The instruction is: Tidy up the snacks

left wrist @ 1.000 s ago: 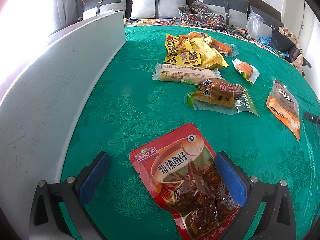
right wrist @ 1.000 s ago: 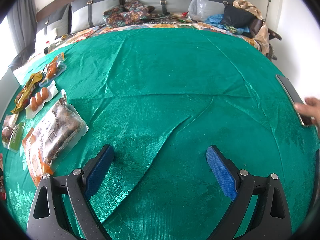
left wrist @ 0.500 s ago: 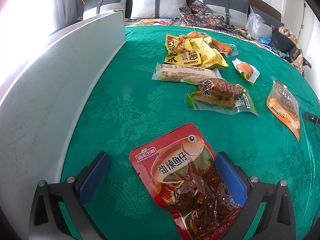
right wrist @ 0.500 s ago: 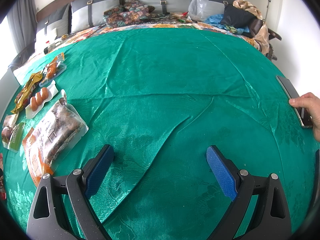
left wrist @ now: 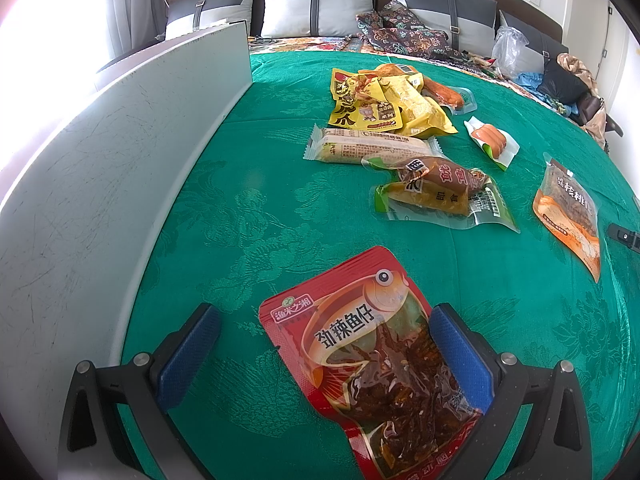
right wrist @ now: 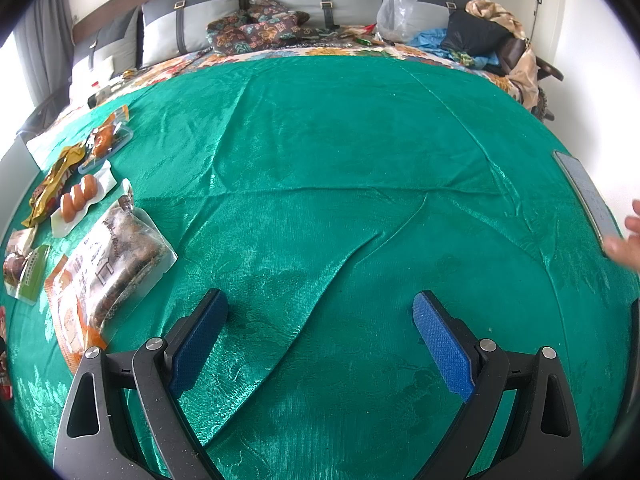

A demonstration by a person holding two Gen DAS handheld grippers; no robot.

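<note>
Snacks lie scattered on a tabletop draped in a green brocade cloth (left wrist: 248, 216), ready for sorting. The left tongs (left wrist: 326, 334) stand wide apart, straddling a glossy red pouch of spicy dried fish (left wrist: 372, 364) at the near edge; the pouch's right side sits against the right blue pad, the left pad well clear of it. The right tongs (right wrist: 320, 320) also gape, over bare cloth with nothing between them.

Farther off lie a clear-and-green vacuum pack of brown meat (left wrist: 440, 192), a long cream-wrapped bar (left wrist: 364, 146), a heap of crinkled yellow packets (left wrist: 384, 106), a small white-and-green sachet of sausages (left wrist: 490, 140) and, to the right, an orange-edged pouch (left wrist: 570, 216). A scuffed white board (left wrist: 100, 184) stands along the left.

The pouch looks like the next pick. It is flat and slick, so a good grab would probably mean centring the tongs over it, pressing the pads low to the cloth and closing on both edges so it buckles up rather than skidding away.

The pouch's near end is cut off by the frame and the tongs. No bin or tray for the snacks is visible. A hand (right wrist: 626, 246) enters at the right edge beside a thin grey slab (right wrist: 588, 196), too foreshortened to identify.
</note>
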